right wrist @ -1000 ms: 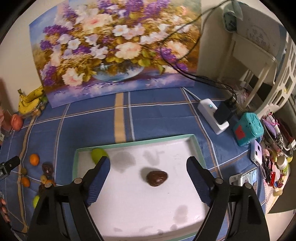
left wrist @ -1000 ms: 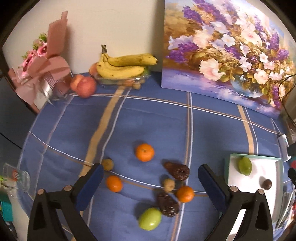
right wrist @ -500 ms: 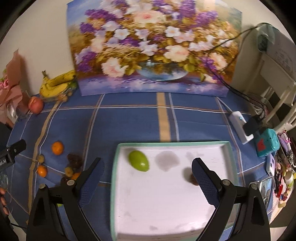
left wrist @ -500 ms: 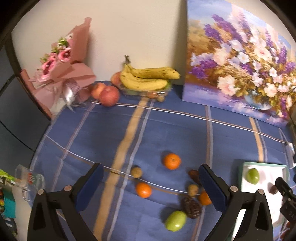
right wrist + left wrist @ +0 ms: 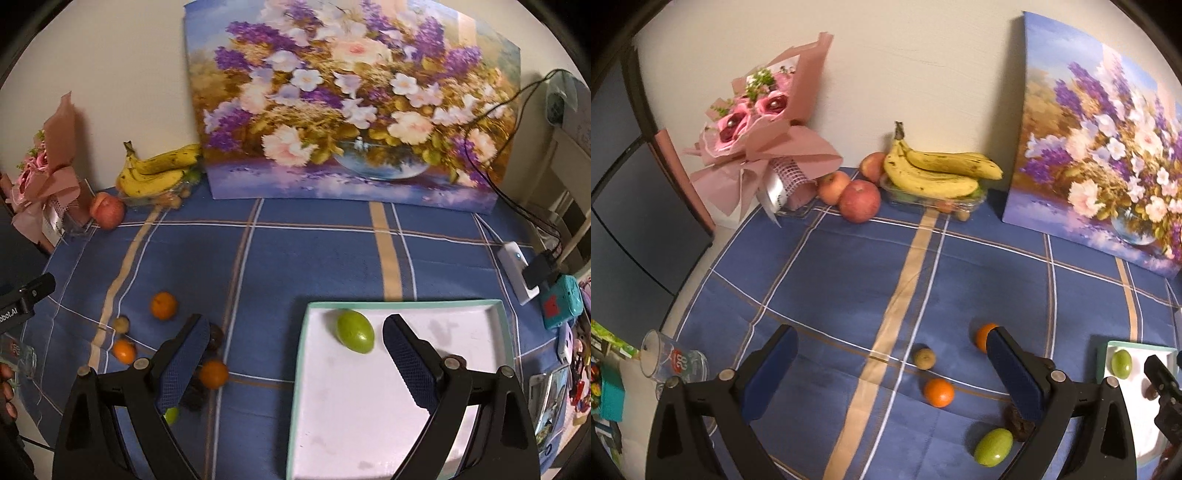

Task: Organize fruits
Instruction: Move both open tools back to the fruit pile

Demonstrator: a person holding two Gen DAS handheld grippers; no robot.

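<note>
Loose fruit lies on the blue checked cloth: three oranges (image 5: 163,305) (image 5: 124,350) (image 5: 213,373), a small brown fruit (image 5: 924,358), dark wrinkled fruits (image 5: 216,336) and a green fruit (image 5: 993,446). My left gripper (image 5: 892,369) hangs open and empty above the cloth, to the left of this cluster. A white tray with a teal rim (image 5: 402,303) holds another green fruit (image 5: 355,331). In the left wrist view a dark fruit (image 5: 1150,391) also shows on it. My right gripper (image 5: 295,362) is open and empty over the tray's left edge.
Bananas (image 5: 938,173) on a clear box and red apples (image 5: 859,201) sit by the back wall beside a pink bouquet (image 5: 757,140). A flower painting (image 5: 351,110) leans on the wall. A glass (image 5: 672,363) stands at the left edge. A power strip (image 5: 517,269) and clutter lie right of the tray.
Both grippers have shifted left. The right one opened wider and left the dark fruit on the tray. The left one drew back from the fruit cluster, which now lies to its right.
</note>
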